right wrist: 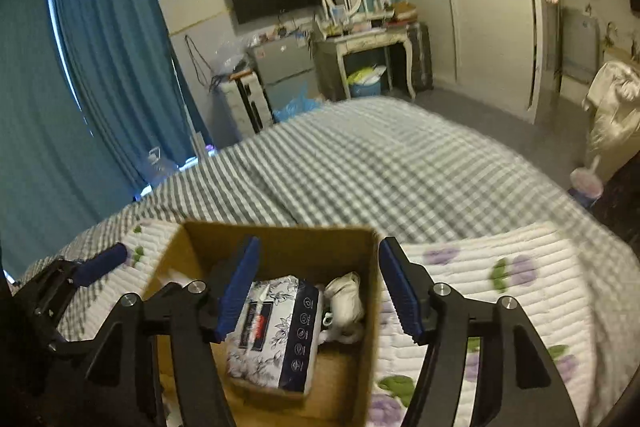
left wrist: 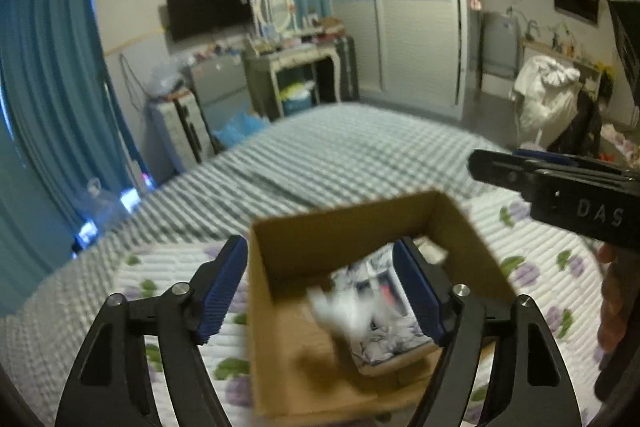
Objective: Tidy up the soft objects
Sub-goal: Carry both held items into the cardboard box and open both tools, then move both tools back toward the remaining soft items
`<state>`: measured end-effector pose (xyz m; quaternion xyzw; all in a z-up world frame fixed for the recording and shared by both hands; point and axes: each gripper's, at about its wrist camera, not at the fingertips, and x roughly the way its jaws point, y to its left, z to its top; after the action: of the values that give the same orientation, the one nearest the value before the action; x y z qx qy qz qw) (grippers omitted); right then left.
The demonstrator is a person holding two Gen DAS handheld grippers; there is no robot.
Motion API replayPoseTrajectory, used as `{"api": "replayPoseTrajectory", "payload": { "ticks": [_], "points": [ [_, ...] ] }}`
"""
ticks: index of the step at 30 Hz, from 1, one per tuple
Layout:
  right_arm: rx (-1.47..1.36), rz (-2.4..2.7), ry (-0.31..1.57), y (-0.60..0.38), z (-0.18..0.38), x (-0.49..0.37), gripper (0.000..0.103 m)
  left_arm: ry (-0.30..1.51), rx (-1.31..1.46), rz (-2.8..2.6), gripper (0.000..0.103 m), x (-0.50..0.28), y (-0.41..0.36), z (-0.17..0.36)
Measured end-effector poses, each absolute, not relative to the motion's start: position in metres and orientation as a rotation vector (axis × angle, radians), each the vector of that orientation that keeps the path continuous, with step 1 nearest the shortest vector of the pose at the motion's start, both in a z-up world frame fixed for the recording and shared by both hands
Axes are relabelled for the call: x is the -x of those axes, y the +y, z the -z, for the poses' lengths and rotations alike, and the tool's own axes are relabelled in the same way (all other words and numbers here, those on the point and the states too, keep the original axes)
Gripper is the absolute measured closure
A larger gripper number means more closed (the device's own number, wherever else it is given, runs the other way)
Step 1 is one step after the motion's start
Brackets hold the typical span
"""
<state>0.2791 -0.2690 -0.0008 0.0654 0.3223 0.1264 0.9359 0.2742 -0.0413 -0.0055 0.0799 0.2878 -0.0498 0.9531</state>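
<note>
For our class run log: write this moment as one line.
left gripper: open | right gripper: open | cardboard box: holds tissue pack, white soft item

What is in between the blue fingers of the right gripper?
In the right wrist view, the open right gripper frames the cardboard box. Between its fingers lie a flowered tissue pack and a white soft item, both inside the box.

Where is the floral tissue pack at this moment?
In the right wrist view, the floral tissue pack lies inside the cardboard box on the bed, with a white soft item at its right.
</note>
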Motion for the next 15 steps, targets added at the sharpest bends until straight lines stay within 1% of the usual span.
{"api": "replayPoseTrajectory", "payload": {
  "ticks": [1, 2, 4, 7, 9, 10, 11, 15],
  "points": [
    [-0.133, -0.252, 0.642, -0.274, -0.015, -0.268, 0.04, 0.573, -0.163, 0.095, 0.025, -0.269, -0.04, -0.005],
    [-0.129, -0.244, 0.626, -0.278, -0.029, -0.259, 0.037, 0.554, -0.161, 0.083, 0.02, -0.257, -0.04, -0.021],
    [-0.113, -0.235, 0.588, -0.285, -0.06, -0.233, 0.033, 0.519, -0.151, 0.073, 0.015, -0.239, -0.038, -0.047],
    [-0.082, -0.223, 0.539, -0.295, -0.101, -0.189, 0.033, 0.469, -0.148, 0.075, 0.015, -0.2, -0.038, -0.085],
    [-0.059, -0.212, 0.506, -0.302, -0.124, -0.155, 0.028, 0.425, -0.158, 0.068, 0.013, -0.17, -0.039, -0.106],
    [-0.052, -0.207, 0.499, -0.303, -0.13, -0.144, 0.025, 0.409, -0.159, 0.065, 0.008, -0.156, -0.039, -0.114],
    [-0.039, -0.198, 0.493, -0.306, -0.138, -0.129, 0.023, 0.39, -0.155, 0.066, 0.005, -0.138, -0.038, -0.123],
    [0.02, -0.185, 0.487, -0.308, -0.152, -0.075, 0.016, 0.37, -0.142, 0.072, 0.004, -0.098, -0.033, -0.136]
  ]
}}
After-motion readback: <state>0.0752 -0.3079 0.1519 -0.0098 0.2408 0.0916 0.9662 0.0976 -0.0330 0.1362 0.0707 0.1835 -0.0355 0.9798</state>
